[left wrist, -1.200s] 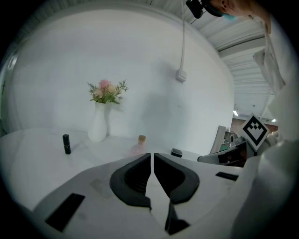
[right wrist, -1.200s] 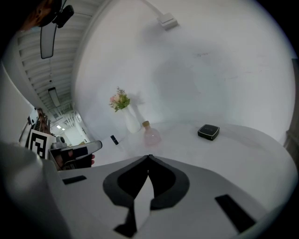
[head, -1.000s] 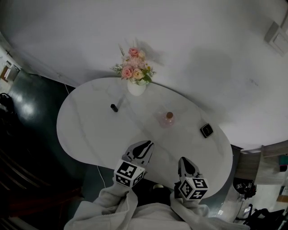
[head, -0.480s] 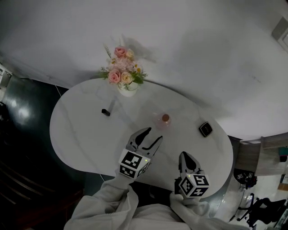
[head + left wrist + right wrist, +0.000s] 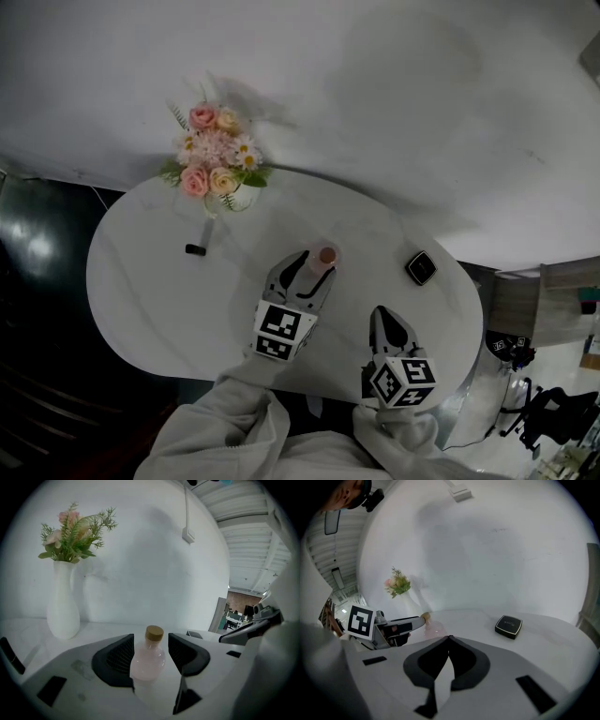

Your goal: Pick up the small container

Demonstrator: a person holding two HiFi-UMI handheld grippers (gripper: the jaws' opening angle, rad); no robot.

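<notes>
**While spreading, astride the small container**

While reaching from pale sleeves (image 5: 234,427) over the near rim of the white oval table (image 5: 150,281), side by side and pointed away from the body.

Nearest, on the right: right gripper (image 5: 381,317), claw pressed fully together, nothing caught in it, hovering over bare tabletop close to the near edge.

To the left and a little farther out: left gripper (image 5: 315,262), claw wide and opening at this moment, straddling the small container (image 5: 149,657). A rounded bottle of pale pink with a tan cork, upright between the two halves of the claw. Left half just beside its belly, touching or not impossible to tell; an open gap on the right side. Not lifted: base down on the tabletop.

Beyond the bottle and off to the right, well apart from both claws: a flat black square case (image 5: 421,268), lying toward the table's right end.

Farther out on the left: a small dark stick-like thing (image 5: 195,249), too small to identify.

At the far rim, against the pale wall (image 5: 375,112): a white vase (image 5: 232,198), upright, holding pink and cream flowers (image 5: 211,155).
</notes>
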